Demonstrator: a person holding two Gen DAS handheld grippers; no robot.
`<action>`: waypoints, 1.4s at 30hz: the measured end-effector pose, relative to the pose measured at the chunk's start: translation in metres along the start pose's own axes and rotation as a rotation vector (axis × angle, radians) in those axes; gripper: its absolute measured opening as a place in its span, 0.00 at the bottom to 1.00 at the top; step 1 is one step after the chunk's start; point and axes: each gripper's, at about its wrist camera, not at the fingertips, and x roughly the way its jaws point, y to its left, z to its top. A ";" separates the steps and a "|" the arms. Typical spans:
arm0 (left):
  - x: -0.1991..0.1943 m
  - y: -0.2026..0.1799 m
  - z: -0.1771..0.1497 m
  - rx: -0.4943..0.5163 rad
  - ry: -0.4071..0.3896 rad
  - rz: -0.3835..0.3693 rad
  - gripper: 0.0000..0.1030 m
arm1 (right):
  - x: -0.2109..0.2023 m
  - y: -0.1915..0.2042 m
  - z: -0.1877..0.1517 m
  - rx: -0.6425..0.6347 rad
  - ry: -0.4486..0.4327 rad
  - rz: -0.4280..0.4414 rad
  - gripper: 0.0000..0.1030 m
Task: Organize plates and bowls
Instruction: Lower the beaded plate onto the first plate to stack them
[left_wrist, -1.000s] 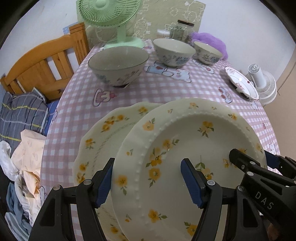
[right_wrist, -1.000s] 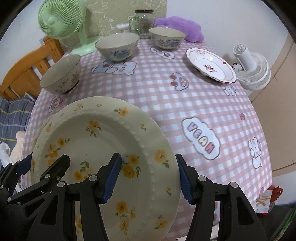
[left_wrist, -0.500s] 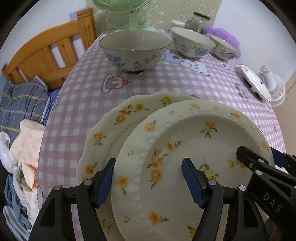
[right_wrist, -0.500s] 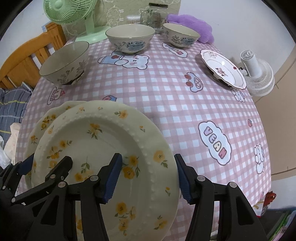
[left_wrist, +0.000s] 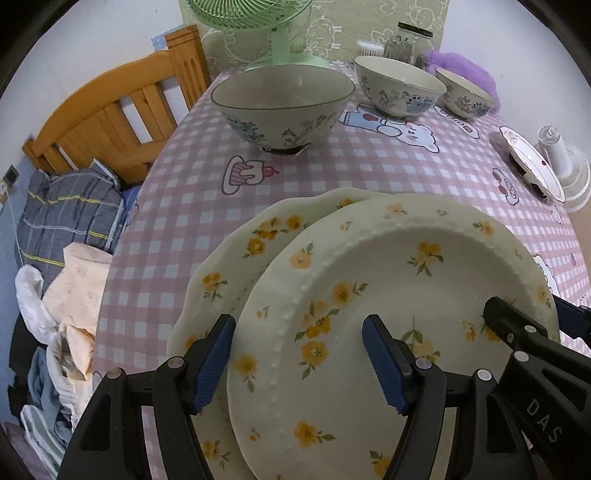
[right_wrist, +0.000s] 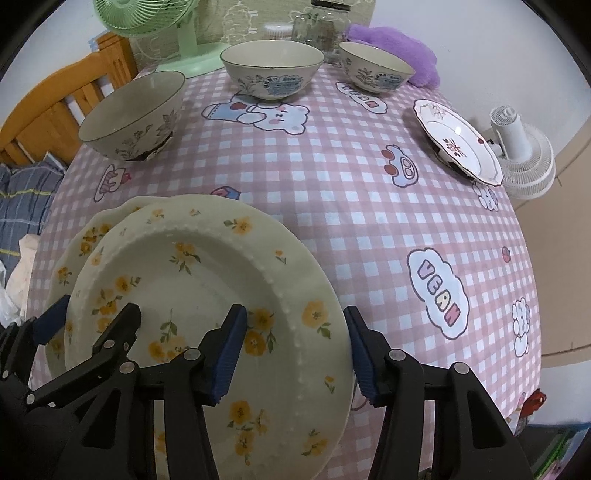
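Checked tablecloth (right_wrist: 369, 206); beaded plate (left_wrist: 406, 280) rim between both grippers' jaws.

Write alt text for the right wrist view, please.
Two claws straddle opposite rims of a yellow-flowered plate lying on another plate on a pink checked tablecloth. Behind stand three bowls, a green fan and a white plate.

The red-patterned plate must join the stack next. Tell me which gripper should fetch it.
Likely the right gripper: the red-patterned plate lies on its side of the table. Its jaws, just closing, straddle the beaded plate's rim.
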 end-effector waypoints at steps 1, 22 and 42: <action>0.000 0.000 0.000 0.000 -0.001 0.003 0.71 | -0.001 0.000 0.000 -0.003 -0.001 0.002 0.54; -0.021 0.013 -0.006 0.078 0.008 0.013 0.77 | -0.015 0.007 -0.015 -0.006 -0.036 0.022 0.30; -0.022 0.016 -0.007 0.137 0.002 -0.046 0.88 | -0.005 0.031 -0.005 -0.007 -0.022 0.060 0.49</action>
